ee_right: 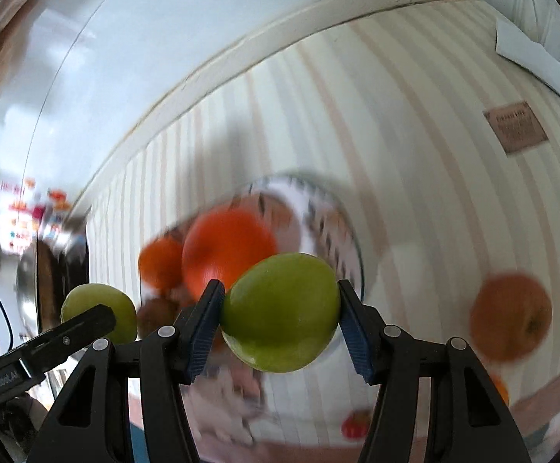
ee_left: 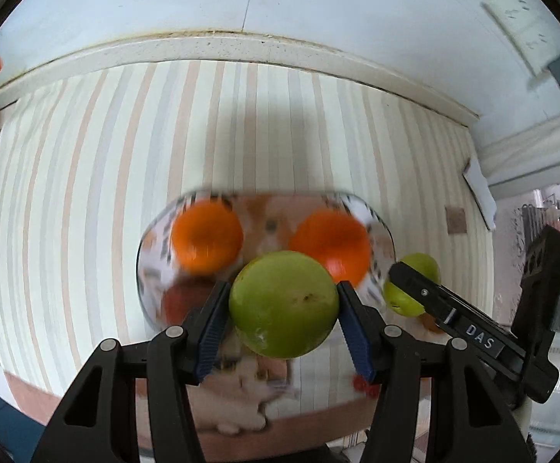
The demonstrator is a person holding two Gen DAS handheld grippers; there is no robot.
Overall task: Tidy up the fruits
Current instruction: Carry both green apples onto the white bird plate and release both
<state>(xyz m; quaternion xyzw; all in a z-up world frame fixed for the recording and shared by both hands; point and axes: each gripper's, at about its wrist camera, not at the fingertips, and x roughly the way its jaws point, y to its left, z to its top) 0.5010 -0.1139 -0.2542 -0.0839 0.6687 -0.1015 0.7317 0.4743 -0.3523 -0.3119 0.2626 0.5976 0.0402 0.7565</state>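
1. The left tongs (ee_left: pixel 283 305) are clamped on a green apple (ee_left: pixel 284 305); both blue pads (ee_left: pixel 214 330) press its sides, and the fruit hangs clear above the desk (ee_left: pixel 87 193).
2. The right tongs (ee_right: pixel 281 310) are clamped on a second green apple (ee_right: pixel 280 312), held the same way between their blue pads (ee_right: pixel 203 332), also off the surface.
3. Each camera catches the other tool. In the left wrist view the right tongs (ee_left: pixel 403 276) reach in from the right with their apple (ee_left: pixel 415 289) partly hidden behind a black finger. In the right wrist view the left tongs (ee_right: pixel 98 318) come in from the left with their apple (ee_right: pixel 100 310).
4. Below both apples sits a patterned plate (ee_left: pixel 152 239) on the striped cloth that covers the desk. It lies toward the near edge, well away from the back edge by the wall (ee_left: pixel 318 7).
5. Two oranges (ee_left: pixel 206 235) rest on the plate side by side, and the second orange (ee_left: pixel 332 241) is partly hidden by the left apple. A darker reddish fruit (ee_left: pixel 181 301) lies on the plate nearer the camera; it is too blurred to name.
6. In the right wrist view another orange fruit (ee_right: pixel 511 320) lies on the cloth to the right of the plate (ee_right: pixel 334 216), near the front edge, and a small red thing (ee_right: pixel 355 424) lies closer still to that edge.
7. A brown card (ee_right: pixel 515 127) and a white folded sheet (ee_right: pixel 538 65) lie toward the far right corner of the desk.
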